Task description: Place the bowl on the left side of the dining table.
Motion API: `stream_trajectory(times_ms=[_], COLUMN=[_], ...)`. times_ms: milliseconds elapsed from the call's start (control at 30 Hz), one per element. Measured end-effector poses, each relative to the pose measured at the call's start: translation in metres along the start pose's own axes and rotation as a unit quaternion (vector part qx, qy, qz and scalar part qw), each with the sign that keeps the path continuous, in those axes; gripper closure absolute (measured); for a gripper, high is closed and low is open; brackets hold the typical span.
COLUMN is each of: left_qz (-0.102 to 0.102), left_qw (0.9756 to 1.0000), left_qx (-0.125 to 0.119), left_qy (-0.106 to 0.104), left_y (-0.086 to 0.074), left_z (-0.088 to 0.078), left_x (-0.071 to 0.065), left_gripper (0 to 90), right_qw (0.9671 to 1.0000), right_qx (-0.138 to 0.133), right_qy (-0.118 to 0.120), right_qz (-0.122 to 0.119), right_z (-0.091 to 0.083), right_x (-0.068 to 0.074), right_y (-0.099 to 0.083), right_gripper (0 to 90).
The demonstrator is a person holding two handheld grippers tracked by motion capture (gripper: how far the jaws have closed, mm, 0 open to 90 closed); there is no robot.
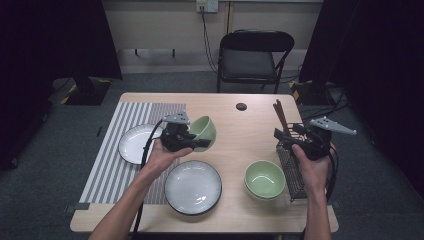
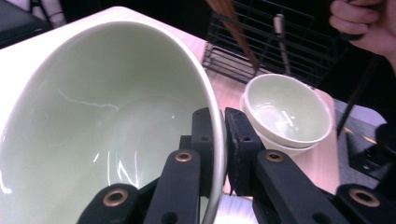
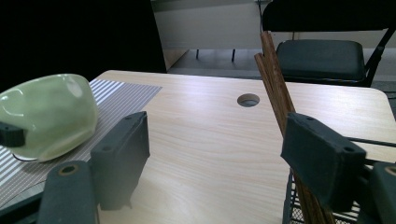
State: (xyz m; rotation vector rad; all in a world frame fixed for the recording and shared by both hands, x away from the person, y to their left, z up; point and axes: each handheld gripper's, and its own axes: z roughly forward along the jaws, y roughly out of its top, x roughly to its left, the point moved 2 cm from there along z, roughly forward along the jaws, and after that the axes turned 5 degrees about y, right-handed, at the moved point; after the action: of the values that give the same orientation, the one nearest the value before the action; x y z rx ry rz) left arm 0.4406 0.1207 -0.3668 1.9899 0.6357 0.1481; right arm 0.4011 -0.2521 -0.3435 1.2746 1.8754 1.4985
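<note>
My left gripper point(image 1: 199, 144) is shut on the rim of a pale green bowl point(image 1: 204, 130), holding it tilted on its side above the table beside the striped mat. In the left gripper view the pads point(image 2: 201, 140) pinch the bowl's point(image 2: 93, 116) wall, one inside and one outside. My right gripper point(image 1: 295, 132) is open over the black wire rack point(image 1: 290, 167) at the table's right edge, with nothing between its jaws point(image 3: 219, 149). Brown chopsticks point(image 1: 280, 116) stand in the rack just by its right jaw point(image 3: 275, 79). The held bowl point(image 3: 46, 112) hangs far to the left.
Two stacked green bowls point(image 1: 265, 179) sit front right beside the rack. One white plate point(image 1: 136, 143) lies on the striped mat point(image 1: 112, 160); another plate point(image 1: 193, 187) lies near the front edge. A cable hole point(image 1: 241, 106) and a black chair point(image 1: 252, 55) are beyond.
</note>
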Motion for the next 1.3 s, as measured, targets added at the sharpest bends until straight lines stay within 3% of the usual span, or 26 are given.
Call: stream_trajectory(times_ms=[167, 367, 700, 833, 933, 1133, 1300], left_qz=[-0.019, -0.025, -0.051, -0.066, -0.066, -0.084, -0.097], left_qw=[0.9996, 0.9985, 0.9951, 0.9927, 0.9913, 0.9888, 0.9852], left_qx=[-0.007, -0.003, -0.002, -0.006, -0.001, 0.007, 0.011], left_qy=[0.021, 0.048, 0.085, 0.1, 0.114, 0.123, 0.141], left_y=[-0.008, -0.019, -0.036, -0.042, -0.047, -0.062, -0.076], left_z=[-0.017, -0.03, -0.051, -0.061, -0.066, -0.075, -0.082], left_x=[0.016, 0.033, 0.058, 0.068, 0.075, 0.088, 0.098], left_gripper=[83.3, 83.3, 83.3, 83.3, 83.3, 83.3, 83.3], right_qw=[1.0, 1.0, 0.9999, 0.9999, 0.9999, 0.9999, 0.9998], right_qx=[0.002, 0.006, 0.009, 0.008, 0.009, 0.011, 0.015], right_qy=[-0.005, -0.006, -0.009, -0.009, -0.01, -0.012, -0.014], right_qz=[-0.001, 0.0, 0.001, 0.001, 0.001, 0.002, 0.003], right_z=[-0.001, 0.001, 0.001, 0.0, 0.0, 0.0, 0.002], right_x=[-0.001, 0.0, -0.001, -0.002, -0.002, -0.003, -0.005], right_y=[-0.001, -0.002, -0.003, -0.003, -0.004, -0.004, -0.005], right_gripper=[22.6, 22.6, 22.6, 22.6, 22.6, 22.7, 22.7])
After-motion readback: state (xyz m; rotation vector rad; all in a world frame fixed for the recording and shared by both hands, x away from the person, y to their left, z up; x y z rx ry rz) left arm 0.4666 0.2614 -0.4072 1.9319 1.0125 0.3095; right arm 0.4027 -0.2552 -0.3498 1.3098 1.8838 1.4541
